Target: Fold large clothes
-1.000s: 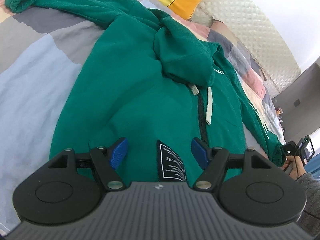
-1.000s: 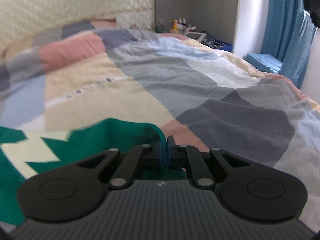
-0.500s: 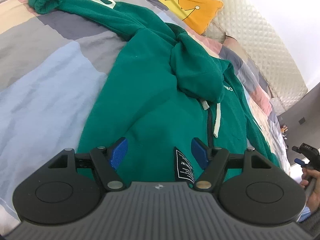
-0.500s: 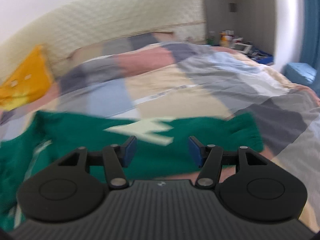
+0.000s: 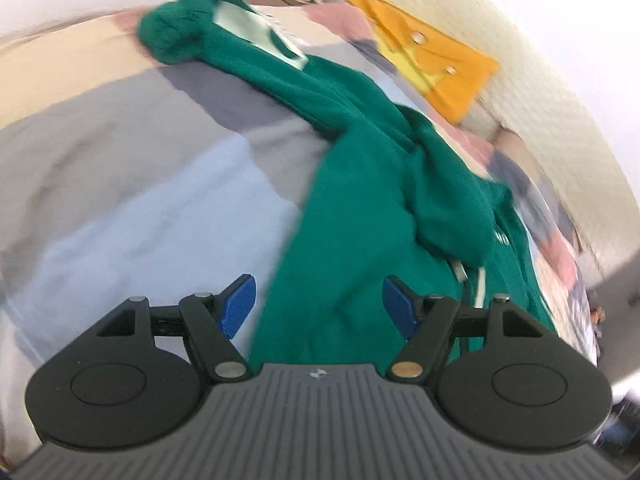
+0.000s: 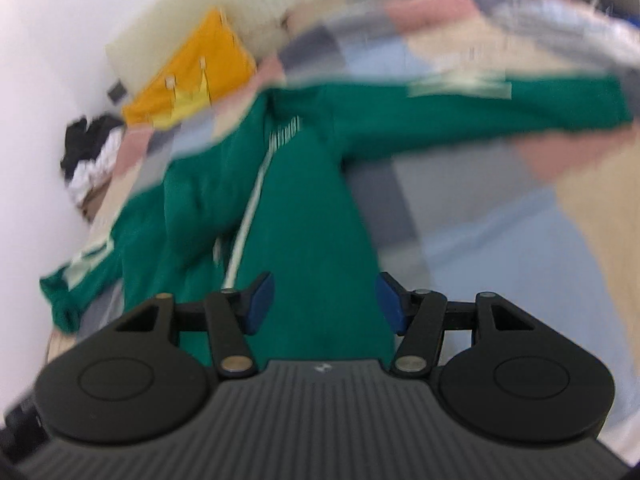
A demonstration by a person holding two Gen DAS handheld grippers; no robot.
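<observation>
We note green hoodie (image 5: 360, 208) spread flat on patchwork bedcover (image 5: 140, 200). Left gripper (image 5: 319, 304) released, empty. Right gripper (image 6: 324, 300) jaws just opened, nothing between them.

Hoodie (image 5: 360, 216) lies spread on bed (image 5: 140, 200), pillow (image 5: 432, 68) behind.

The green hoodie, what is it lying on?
The green hoodie lies spread on a patchwork bed cover of blue, grey, beige and pink patches. What lies directly beneath the hoodie is covered.
</observation>
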